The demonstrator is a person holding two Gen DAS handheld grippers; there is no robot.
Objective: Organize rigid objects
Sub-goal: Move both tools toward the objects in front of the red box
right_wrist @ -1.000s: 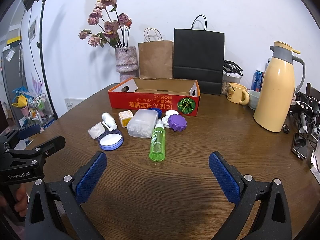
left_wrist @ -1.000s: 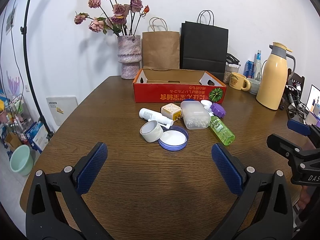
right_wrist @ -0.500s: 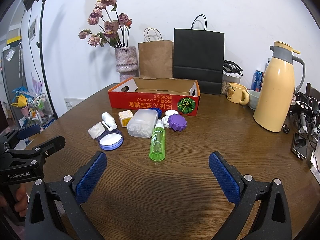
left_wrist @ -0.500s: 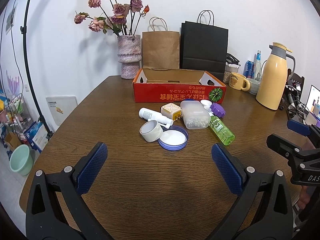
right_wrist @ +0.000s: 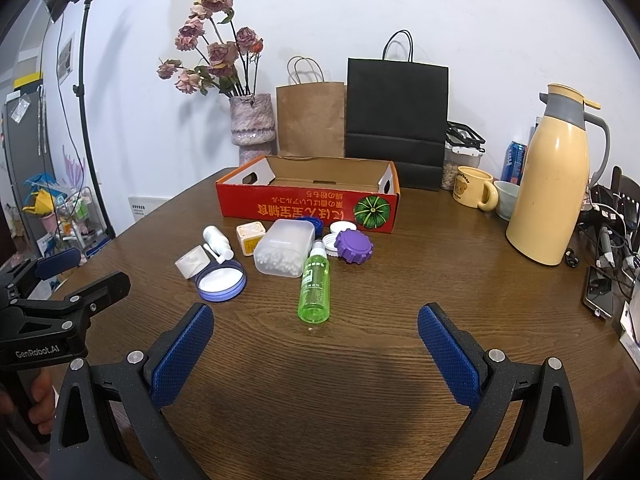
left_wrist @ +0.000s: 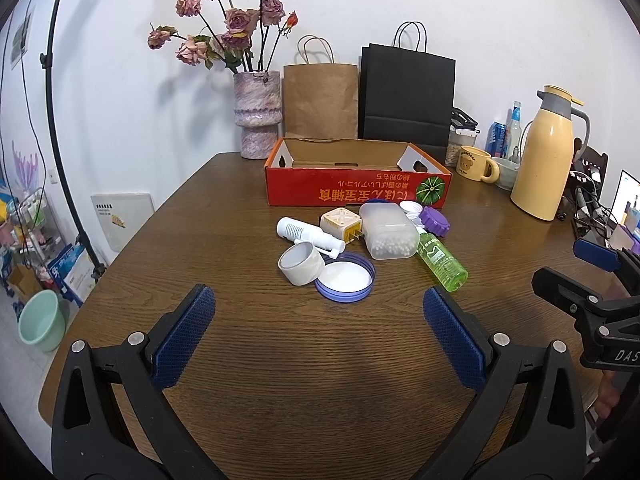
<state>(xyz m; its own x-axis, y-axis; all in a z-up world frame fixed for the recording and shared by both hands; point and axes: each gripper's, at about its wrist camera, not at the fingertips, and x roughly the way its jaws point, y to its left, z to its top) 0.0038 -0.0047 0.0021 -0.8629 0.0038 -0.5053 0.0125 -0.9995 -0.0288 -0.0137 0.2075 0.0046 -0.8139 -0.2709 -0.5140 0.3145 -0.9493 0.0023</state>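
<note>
Both the left gripper (left_wrist: 319, 330) and right gripper (right_wrist: 316, 344) hover released and empty over the brown wooden counter (right_wrist: 360, 380) near its front edge; small bottles, lids and a clear plastic case (right_wrist: 285, 252) cluster mid-counter before the red cardboard box (right_wrist: 312, 204)

A plain white wall (left_wrist: 120, 80) backs a dark brown wooden table (left_wrist: 304, 360). A black light stand (right_wrist: 86, 120) rises at the left, near a wire rack (right_wrist: 76, 216) and a mint green plastic bucket (left_wrist: 40, 320) on the pale floor.
</note>
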